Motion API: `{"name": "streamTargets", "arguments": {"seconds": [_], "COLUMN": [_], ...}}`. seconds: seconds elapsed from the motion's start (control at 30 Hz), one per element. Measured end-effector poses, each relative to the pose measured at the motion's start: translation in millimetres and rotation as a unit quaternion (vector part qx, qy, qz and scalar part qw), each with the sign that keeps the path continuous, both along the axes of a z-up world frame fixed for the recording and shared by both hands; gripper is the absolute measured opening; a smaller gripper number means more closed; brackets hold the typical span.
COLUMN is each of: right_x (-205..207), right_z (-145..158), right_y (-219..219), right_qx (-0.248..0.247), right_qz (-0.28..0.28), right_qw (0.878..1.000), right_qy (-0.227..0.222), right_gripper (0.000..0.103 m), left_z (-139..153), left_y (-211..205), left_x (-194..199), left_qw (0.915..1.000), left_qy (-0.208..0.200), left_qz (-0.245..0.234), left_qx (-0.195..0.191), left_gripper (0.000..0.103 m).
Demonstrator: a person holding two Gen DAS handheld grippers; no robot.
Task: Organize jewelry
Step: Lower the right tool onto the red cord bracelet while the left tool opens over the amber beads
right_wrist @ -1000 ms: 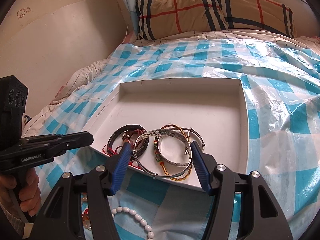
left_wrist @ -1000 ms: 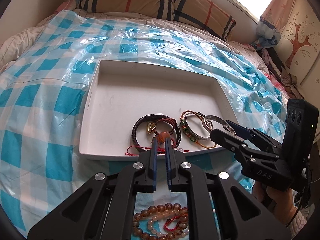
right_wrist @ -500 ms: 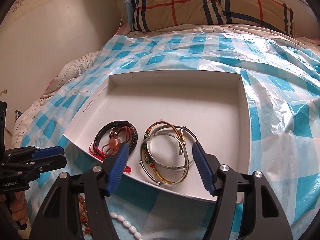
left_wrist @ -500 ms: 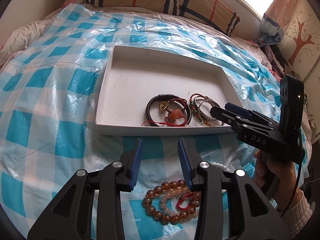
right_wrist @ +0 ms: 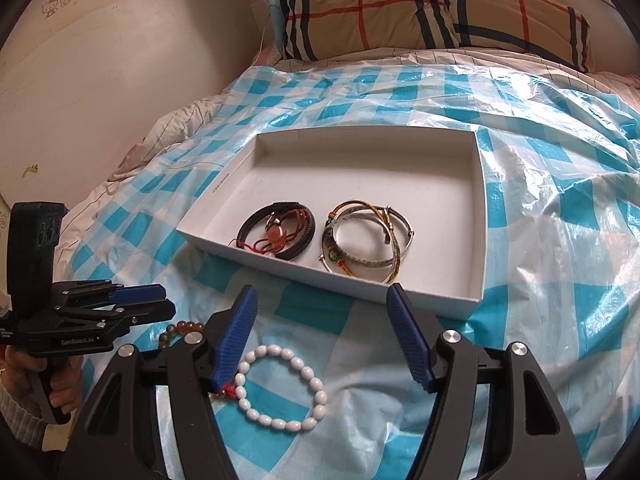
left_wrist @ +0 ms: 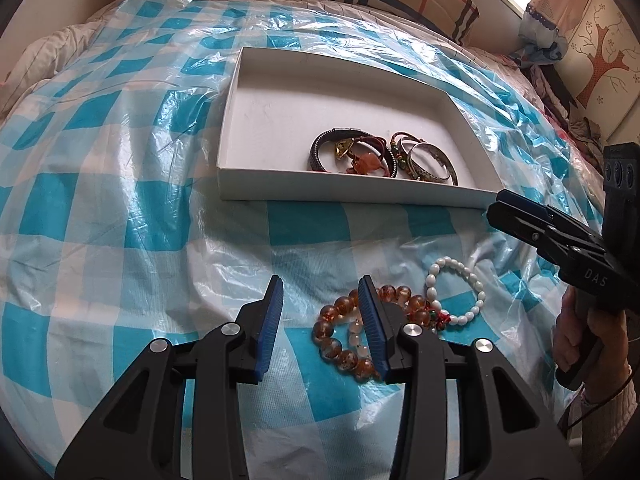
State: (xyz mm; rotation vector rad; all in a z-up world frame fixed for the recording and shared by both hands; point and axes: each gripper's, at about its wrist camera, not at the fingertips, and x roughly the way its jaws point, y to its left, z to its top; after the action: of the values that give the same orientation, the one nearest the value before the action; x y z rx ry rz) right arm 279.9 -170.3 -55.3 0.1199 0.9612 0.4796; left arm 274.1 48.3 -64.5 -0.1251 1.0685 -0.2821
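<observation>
Your left claw (left_wrist: 320,300) hangs over the blue-and-white checked plastic sheet (left_wrist: 120,208) on the bed, its blue pads parted with nothing between them; its jaws opened within the last second, though they have hardly widened in the last half of it. The amber bead bracelet (left_wrist: 340,344) lies on the sheet just to the right of that gap, partly hidden behind the claw's right finger, with a small red knot where it meets the white bead bracelet (left_wrist: 456,292) beside it.

Your right claw (right_wrist: 320,316) is spread wide and empty, having just been opening a little further. It hovers over the sheet in front of the near wall of the white tray (right_wrist: 482,216). In the right wrist view the white bead bracelet (right_wrist: 280,388) lies flat below the claw's left finger, apart from the pads.

Inside the tray, two groups sit close to the near wall: a black braided bracelet (right_wrist: 276,232) with red cord and an orange charm lying across it, and just to its right a stack of silver bangles (right_wrist: 368,240) tangled with a gold and green cord bracelet. The groups lie near each other; the rest of the tray floor is bare white.

Plaid pillows (right_wrist: 400,12) lie at the head of the bed. Each claw shows at the edge of the other's view, gripped by your hand (left_wrist: 576,332).
</observation>
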Motion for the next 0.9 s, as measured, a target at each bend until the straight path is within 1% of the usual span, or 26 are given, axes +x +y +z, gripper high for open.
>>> {"name": "streamTargets", "arguments": {"seconds": [0.07, 0.17, 0.23, 0.33, 0.43, 0.5, 0.57, 0.63, 0.7, 0.9], "right_x": [-8.8, -21.8, -29.2, -36.6, -40.6, -42.1, -41.8, -42.0, -45.3, -60.8], "right_z": [-2.3, -7.8, -12.2, -20.3, -24.1, -24.2, -26.7, -31.0, -30.3, -22.1], "right_y": [3.3, 15.0, 25.3, 40.4, 53.3, 60.0, 66.9, 70.3, 69.9, 44.2], "right_qx": [0.001, -0.006, -0.017, -0.024, -0.029, -0.027, -0.034, -0.041, -0.049, -0.051], "right_qz": [0.012, 0.048, 0.075, 0.117, 0.148, 0.163, 0.178, 0.186, 0.188, 0.159], "right_qw": [1.000, 0.999, 0.997, 0.992, 0.988, 0.986, 0.983, 0.981, 0.980, 0.985], "right_qy": [0.009, 0.021, 0.025, 0.033, 0.030, 0.026, 0.027, 0.034, 0.032, 0.033], "right_gripper": [0.065, 0.060, 0.051, 0.040, 0.035, 0.034, 0.029, 0.016, 0.009, 0.008], "left_z": [-4.5, -11.3, -12.9, -14.0, -14.6, -14.6, -14.7, -14.7, -14.2, -12.8], "left_y": [-2.0, -6.5, -8.2, -9.6, -9.0, -8.0, -7.9, -8.9, -11.3, -18.5], "left_x": [-3.0, -5.0, -5.5, -6.0, -5.7, -5.1, -4.8, -4.8, -6.3, -12.4], "left_qw": [0.9999, 0.9997, 0.9997, 0.9997, 0.9997, 0.9997, 0.9996, 0.9996, 0.9994, 0.9984], "left_qy": [0.007, 0.012, 0.011, 0.010, 0.010, 0.010, 0.010, 0.009, 0.007, 0.002], "left_qz": [-0.008, -0.017, -0.018, -0.019, -0.021, -0.023, -0.024, -0.025, -0.028, -0.048], "left_qx": [0.004, 0.012, 0.013, 0.011, 0.010, 0.008, 0.007, 0.011, 0.018, 0.031], "left_gripper": [0.037, 0.037, 0.038, 0.038, 0.038, 0.038, 0.038, 0.038, 0.038, 0.038]}}
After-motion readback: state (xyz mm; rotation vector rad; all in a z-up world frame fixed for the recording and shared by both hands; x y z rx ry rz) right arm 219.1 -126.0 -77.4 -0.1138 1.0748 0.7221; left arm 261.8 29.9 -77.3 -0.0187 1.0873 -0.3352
